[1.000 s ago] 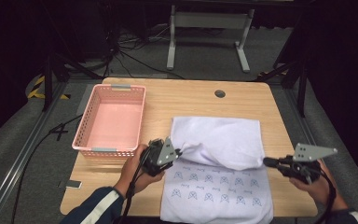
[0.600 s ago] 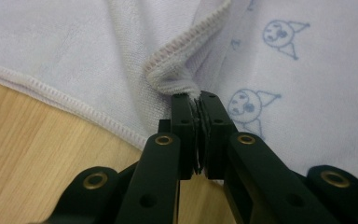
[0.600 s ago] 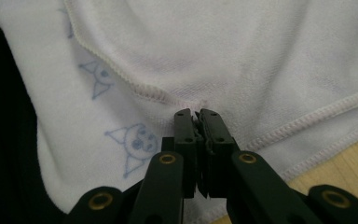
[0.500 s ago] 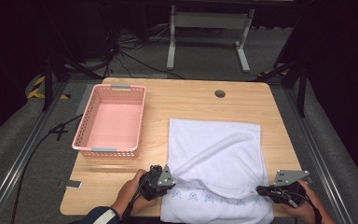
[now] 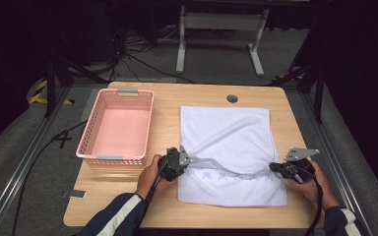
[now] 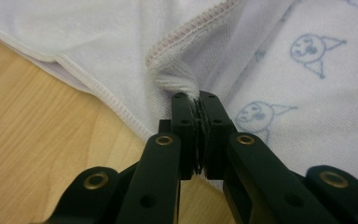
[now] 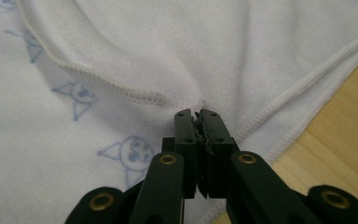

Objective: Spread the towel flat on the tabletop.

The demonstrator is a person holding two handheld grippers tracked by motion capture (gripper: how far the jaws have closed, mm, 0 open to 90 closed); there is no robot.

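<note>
With both grippers' jaws clamped on the towel (image 5: 226, 142) hem, lay its edge level, aligned with the near edge.

Looks like a lab or recording studio rather than a home. Dark, black-draped surroundings around one light wooden table with rounded corners (image 5: 128, 206). Grey carpeted floor (image 5: 24, 147) crossed by loose black cables (image 5: 128, 54). Metal floor rails (image 5: 19, 182) along both sides, yellow-and-black hazard tape (image 5: 42, 91), a grey metal stand frame (image 5: 219, 22) behind.
</note>
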